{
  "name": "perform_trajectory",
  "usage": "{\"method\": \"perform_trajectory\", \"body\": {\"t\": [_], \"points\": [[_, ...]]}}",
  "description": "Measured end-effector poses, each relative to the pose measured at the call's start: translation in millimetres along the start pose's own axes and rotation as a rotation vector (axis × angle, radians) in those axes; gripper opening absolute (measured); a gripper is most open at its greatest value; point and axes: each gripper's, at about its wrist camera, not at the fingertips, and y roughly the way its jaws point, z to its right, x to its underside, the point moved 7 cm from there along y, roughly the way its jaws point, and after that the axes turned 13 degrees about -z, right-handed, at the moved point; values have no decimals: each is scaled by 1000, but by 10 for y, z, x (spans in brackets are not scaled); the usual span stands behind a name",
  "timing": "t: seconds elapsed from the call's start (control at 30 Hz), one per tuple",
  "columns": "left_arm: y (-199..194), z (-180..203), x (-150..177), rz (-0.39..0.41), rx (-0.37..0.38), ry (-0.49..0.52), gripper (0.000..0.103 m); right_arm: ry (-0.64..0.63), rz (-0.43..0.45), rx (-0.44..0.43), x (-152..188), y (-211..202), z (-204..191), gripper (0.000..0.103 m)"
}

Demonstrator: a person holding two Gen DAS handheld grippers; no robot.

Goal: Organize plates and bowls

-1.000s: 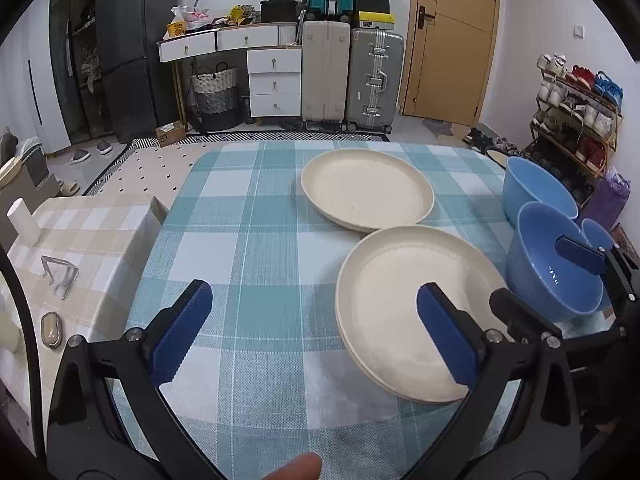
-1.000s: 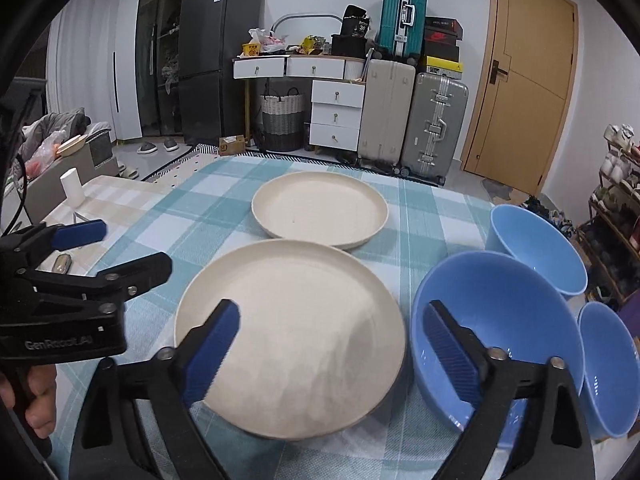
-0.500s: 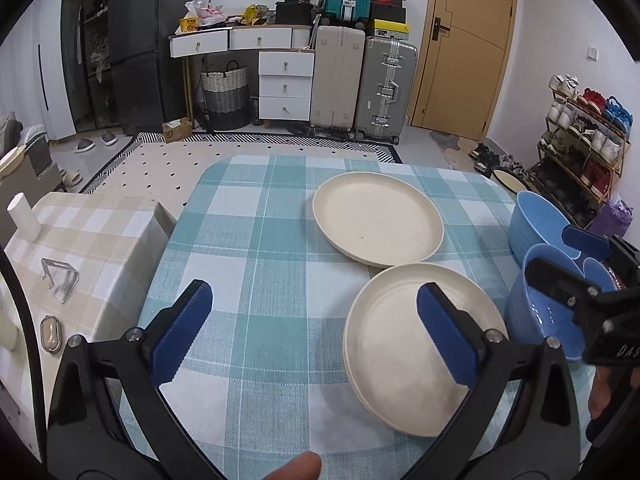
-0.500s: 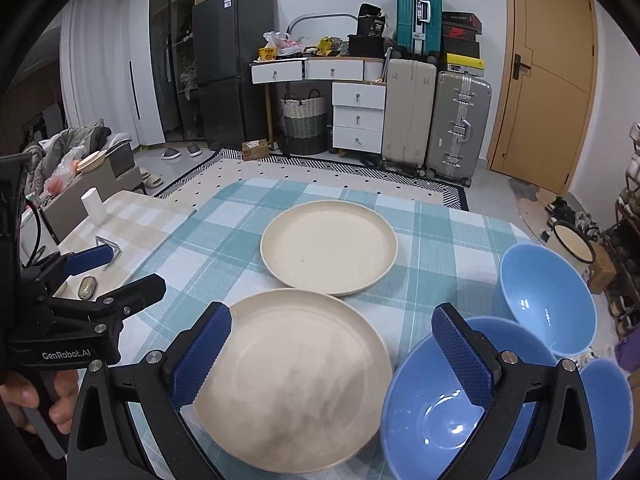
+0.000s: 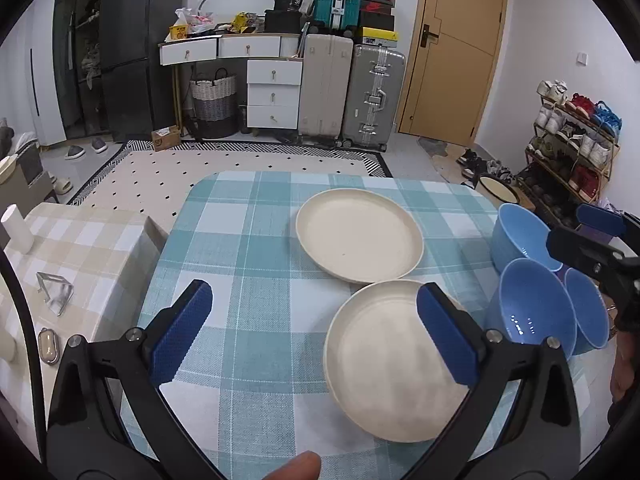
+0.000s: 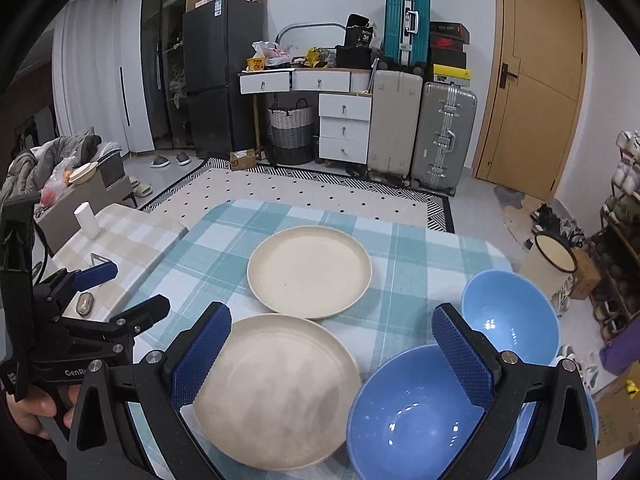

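Two cream plates lie on the teal checked table: a near plate [image 5: 384, 364] [image 6: 276, 392] and a far plate [image 5: 358, 234] [image 6: 310, 270]. Three blue bowls sit at the right: a near bowl [image 6: 412, 412] [image 5: 532, 304], a far bowl [image 6: 510, 316] [image 5: 520, 236], and a third [image 5: 586, 312] mostly hidden at the right edge. My left gripper [image 5: 314, 336] is open and empty, above the table's front, left of the near plate. My right gripper [image 6: 332, 360] is open and empty, above the near plate and near bowl.
A lower side table with a beige checked cloth [image 5: 80, 248] stands left, holding a white cup [image 5: 16, 228] and a metal stand [image 5: 56, 292]. Suitcases, drawers and a fridge line the back wall. A shoe rack [image 5: 576, 136] stands right.
Both grippers have drawn back and risen from the table, so plates and bowls look smaller and farther. Both stay open and empty. The dishes have not moved.
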Motion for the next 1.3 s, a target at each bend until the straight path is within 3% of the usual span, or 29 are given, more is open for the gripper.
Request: {"method": "perform_trajectory", "body": {"t": [0.23, 0.5, 1.17, 1.3], "points": [[-114, -39, -178, 15, -28, -3, 102, -30, -9, -12, -247, -87, -7, 102], [81, -194, -408, -19, -44, -46, 102, 9, -85, -88, -498, 337, 87, 102], [1086, -299, -805, -133, -58, -63, 102, 62, -246, -127, -829, 1567, 348, 102], [1287, -265, -844, -151, -63, -51, 98, 83, -272, -128, -870, 1757, 442, 102]]}}
